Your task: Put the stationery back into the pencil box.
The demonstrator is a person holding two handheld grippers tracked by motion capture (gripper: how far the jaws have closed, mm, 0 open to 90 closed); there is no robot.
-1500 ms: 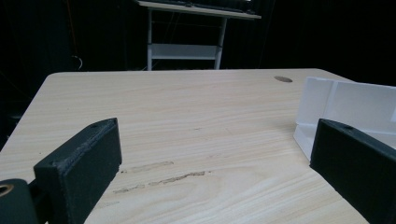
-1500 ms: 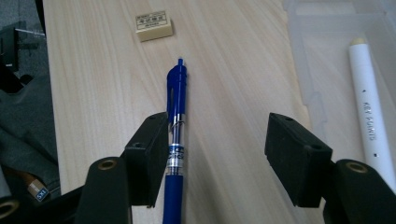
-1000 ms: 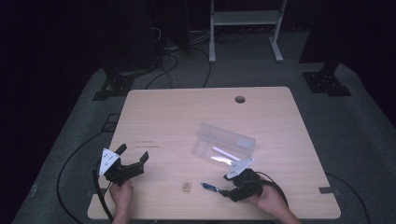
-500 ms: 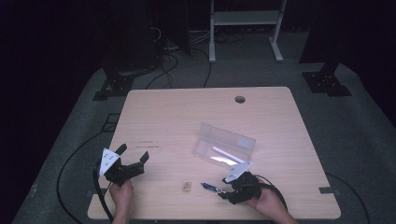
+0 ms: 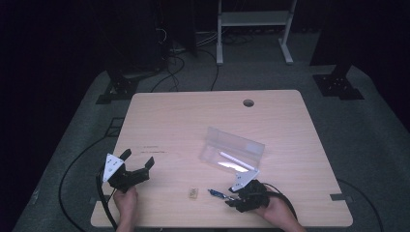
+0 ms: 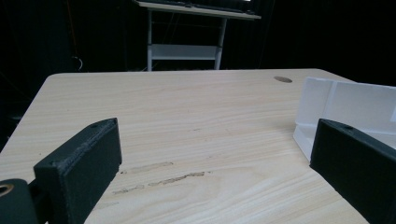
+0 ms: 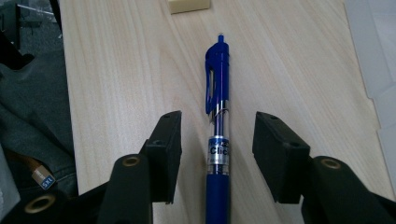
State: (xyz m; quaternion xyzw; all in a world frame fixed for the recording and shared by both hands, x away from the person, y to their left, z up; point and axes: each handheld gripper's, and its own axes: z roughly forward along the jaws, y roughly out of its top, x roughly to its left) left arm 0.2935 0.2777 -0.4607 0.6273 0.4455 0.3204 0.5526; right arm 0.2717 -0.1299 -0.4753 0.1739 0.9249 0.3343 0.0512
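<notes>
A blue click pen [image 7: 217,84] lies flat on the wooden table [image 5: 193,121], near its front edge [image 5: 216,194]. My right gripper [image 7: 217,135] is open, with one jaw on each side of the pen's barrel and neither touching it. In the high view the right gripper [image 5: 231,198] points left along the pen. My left gripper [image 5: 138,159] is held open over the front left of the table with nothing between its jaws [image 6: 217,140].
A clear plastic case [image 5: 232,153] stands open behind the pen, with a white pen [image 5: 236,160] inside; its wall [image 6: 345,102] is at the right in the left gripper view. A small beige eraser [image 5: 193,193] lies left of the pen tip.
My right gripper has edged slightly left and toward the front edge, farther along the pen. The left gripper has stayed where it was.
</notes>
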